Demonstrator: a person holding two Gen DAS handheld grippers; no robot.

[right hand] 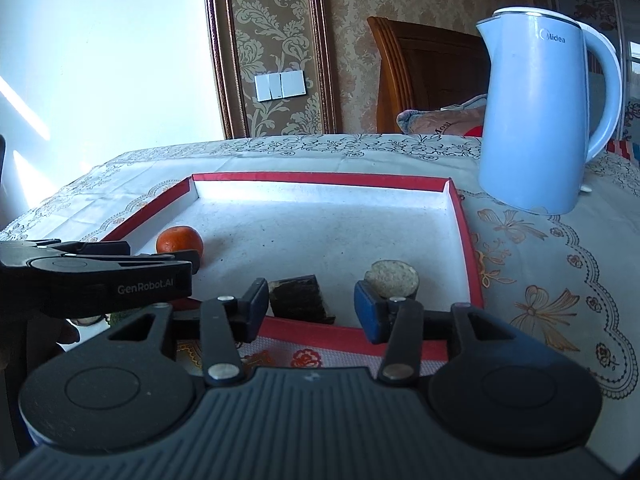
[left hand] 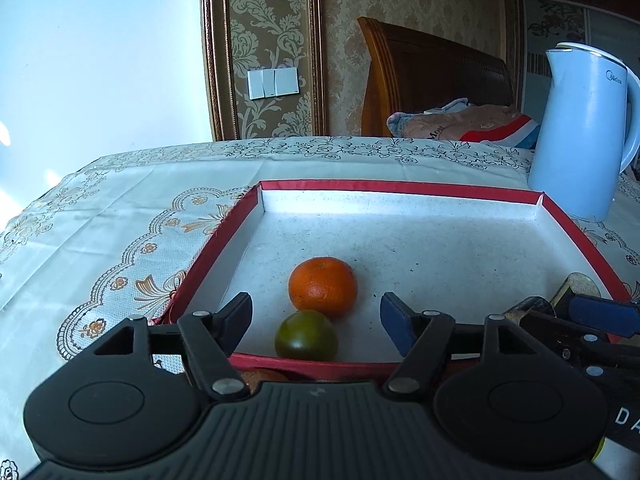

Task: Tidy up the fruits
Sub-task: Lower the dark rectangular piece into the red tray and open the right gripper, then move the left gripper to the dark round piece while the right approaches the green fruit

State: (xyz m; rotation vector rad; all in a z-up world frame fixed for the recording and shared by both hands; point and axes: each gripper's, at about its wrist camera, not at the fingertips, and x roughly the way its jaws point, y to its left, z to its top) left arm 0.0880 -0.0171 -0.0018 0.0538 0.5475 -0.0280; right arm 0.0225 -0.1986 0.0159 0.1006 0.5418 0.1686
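Fruit sorting partway through, by the look of it: orange tangerine (left hand: pixel 322 287) and green one (left hand: pixel 306 335) touching, sitting near-left in the red-rimmed tray (left hand: pixel 400 186) on the table. Left tool (left hand: pixel 316 320) spread wide, holding nothing, lined up on both. Right tool (right hand: pixel 310 306) spread too, near a dark block (right hand: pixel 300 299) and a pale round thing (right hand: pixel 392 278). Next up probably: ease forward, pinch the green one gently

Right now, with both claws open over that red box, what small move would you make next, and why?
Probably ease the left claw forward and down around the green fruit. It lies nearest, between the open fingers, touching the orange in the box.
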